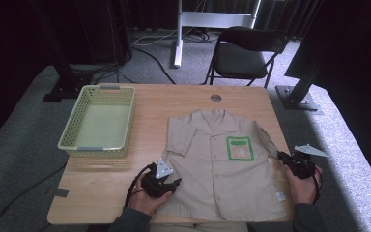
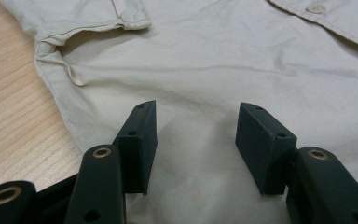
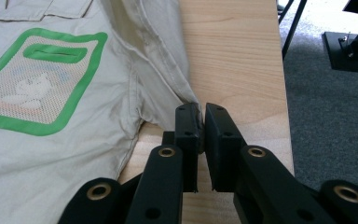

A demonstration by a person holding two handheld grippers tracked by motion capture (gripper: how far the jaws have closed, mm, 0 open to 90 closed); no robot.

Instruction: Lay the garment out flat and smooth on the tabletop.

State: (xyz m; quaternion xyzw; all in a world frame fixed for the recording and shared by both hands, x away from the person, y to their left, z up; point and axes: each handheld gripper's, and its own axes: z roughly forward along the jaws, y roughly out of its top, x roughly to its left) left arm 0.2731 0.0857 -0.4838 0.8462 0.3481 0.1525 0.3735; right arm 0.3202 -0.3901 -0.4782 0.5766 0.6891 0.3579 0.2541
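Pale wood makes up the surface, which stands on grey carpet in a dark-curtained room. A beige short-sleeved shirt lies flat and face up on the right half of the surface, collar away from the person, its hem near the front edge. A green-outlined mesh patch sits on the chest, on the side toward the right hand.

The right hand-held gripper is at the shirt's right sleeve, near the right edge of the surface. Its jaws are pressed together with the sleeve's cuff edge pinched between them.

The left hand-held gripper rests at the shirt's lower left side, just below the left sleeve. Its jaws stand wide apart over the fabric with nothing between them; a button on the placket shows beyond them.

A pale green perforated basket sits on the left half of the surface, well apart from the shirt. Behind the surface stand a black folding chair and a white metal stand, with cables on the floor.
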